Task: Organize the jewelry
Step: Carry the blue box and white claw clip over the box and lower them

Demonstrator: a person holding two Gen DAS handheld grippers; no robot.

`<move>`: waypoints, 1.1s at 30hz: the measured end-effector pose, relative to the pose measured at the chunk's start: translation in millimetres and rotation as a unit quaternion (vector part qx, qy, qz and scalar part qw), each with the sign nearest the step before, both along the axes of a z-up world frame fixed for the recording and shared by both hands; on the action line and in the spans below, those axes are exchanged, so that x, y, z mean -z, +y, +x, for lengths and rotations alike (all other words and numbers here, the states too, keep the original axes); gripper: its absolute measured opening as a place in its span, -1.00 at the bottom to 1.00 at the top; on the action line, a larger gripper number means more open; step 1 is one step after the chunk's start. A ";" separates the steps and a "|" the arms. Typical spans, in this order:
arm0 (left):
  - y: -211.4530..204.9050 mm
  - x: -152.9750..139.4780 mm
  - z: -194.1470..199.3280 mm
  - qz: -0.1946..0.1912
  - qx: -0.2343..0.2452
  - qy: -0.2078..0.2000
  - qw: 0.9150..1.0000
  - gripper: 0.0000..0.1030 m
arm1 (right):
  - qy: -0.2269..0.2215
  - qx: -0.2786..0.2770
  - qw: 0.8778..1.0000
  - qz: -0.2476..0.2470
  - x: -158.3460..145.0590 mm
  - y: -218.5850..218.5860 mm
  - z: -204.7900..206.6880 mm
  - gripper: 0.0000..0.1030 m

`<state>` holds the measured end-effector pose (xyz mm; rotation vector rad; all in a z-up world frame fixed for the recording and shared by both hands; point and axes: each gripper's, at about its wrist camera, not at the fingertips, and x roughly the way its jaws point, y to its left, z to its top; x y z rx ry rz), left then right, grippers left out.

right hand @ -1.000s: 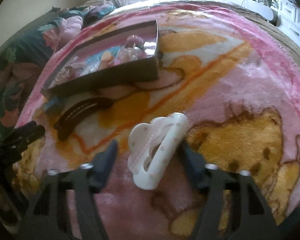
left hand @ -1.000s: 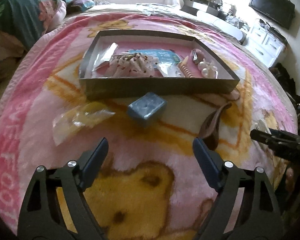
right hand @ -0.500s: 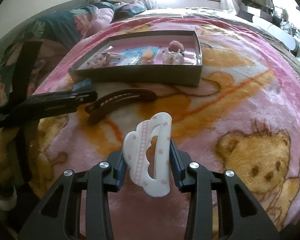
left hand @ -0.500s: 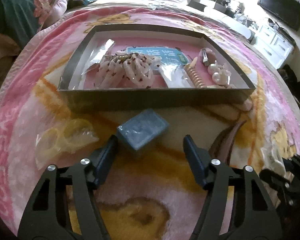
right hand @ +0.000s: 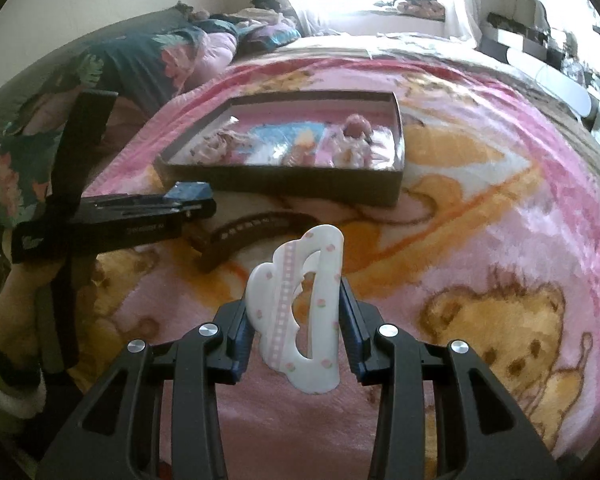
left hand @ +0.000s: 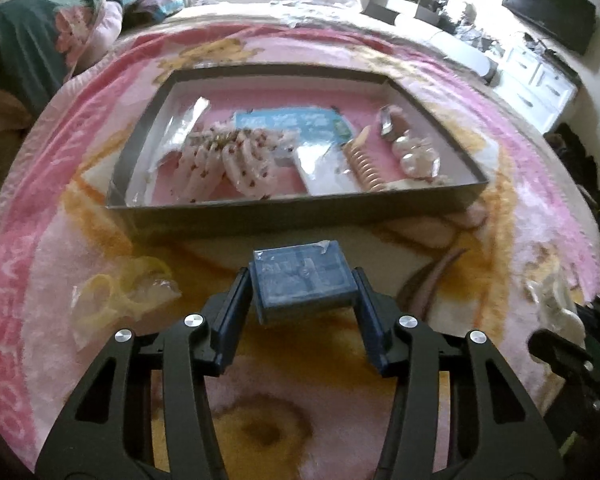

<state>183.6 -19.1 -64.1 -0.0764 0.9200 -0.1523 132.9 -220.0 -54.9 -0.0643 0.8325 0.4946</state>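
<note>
A small blue box (left hand: 300, 280) lies on the pink bear blanket just in front of a shallow dark tray (left hand: 292, 212). My left gripper (left hand: 301, 278) straddles the box, its jaws closing, and both pads touch the box's sides. From the right wrist view the same left gripper (right hand: 116, 224) holds the blue box (right hand: 190, 191) at its tip. My right gripper (right hand: 294, 304) is shut on a white hair clip (right hand: 276, 308) with pink dots, held upright above the blanket. The tray (right hand: 292, 180) lies beyond it.
The tray holds a white ruffled piece (left hand: 228, 160), a blue card (left hand: 288, 122), a coiled comb (left hand: 366, 164) and pearl pieces (left hand: 416, 156). A brown hair clip (right hand: 252, 232) and a bagged yellow item (left hand: 116, 300) lie on the blanket. Pillows are at the far left.
My left gripper moved forward to the blue box and narrowed around it. My right gripper closed on the white clip, raised it off the blanket and rolled it upright.
</note>
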 end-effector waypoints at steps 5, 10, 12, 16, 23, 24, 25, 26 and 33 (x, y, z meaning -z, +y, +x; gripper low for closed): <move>-0.9 -24.3 -13.8 -0.007 0.009 -0.022 1.000 -0.19 | -0.018 -0.019 1.000 0.008 -19.3 10.7 1.0 -0.29; -0.3 -42.8 -22.1 -0.013 0.011 -0.038 0.999 -0.19 | -0.038 -0.033 0.999 0.014 -38.5 18.2 4.9 -0.29; 0.8 -48.9 -23.1 -0.017 0.010 -0.042 0.999 -0.19 | -0.050 -0.038 0.998 0.020 -49.7 20.9 8.8 -0.29; 2.7 -56.2 -19.2 -0.014 0.008 -0.048 0.999 -0.19 | -0.070 -0.038 0.996 0.033 -66.9 22.7 18.3 -0.29; 0.7 -63.8 -4.3 -0.009 0.010 -0.054 0.998 -0.19 | -0.097 -0.023 0.994 0.048 -89.5 17.5 45.4 -0.29; 0.6 -65.3 -1.4 -0.009 0.010 -0.056 0.998 -0.19 | -0.099 -0.021 0.994 0.048 -90.9 15.9 48.6 -0.29; 0.2 -65.9 0.6 -0.009 0.009 -0.057 0.998 -0.19 | -0.101 -0.018 0.994 0.049 -92.1 14.3 52.6 -0.29; -0.7 -66.7 5.0 -0.010 0.010 -0.058 0.998 -0.19 | -0.103 -0.014 0.993 0.049 -93.5 11.8 58.4 -0.29; -11.3 -56.9 38.7 -0.009 0.014 -0.050 0.999 -0.19 | -0.085 -0.005 0.996 0.033 -74.5 6.7 101.0 -0.29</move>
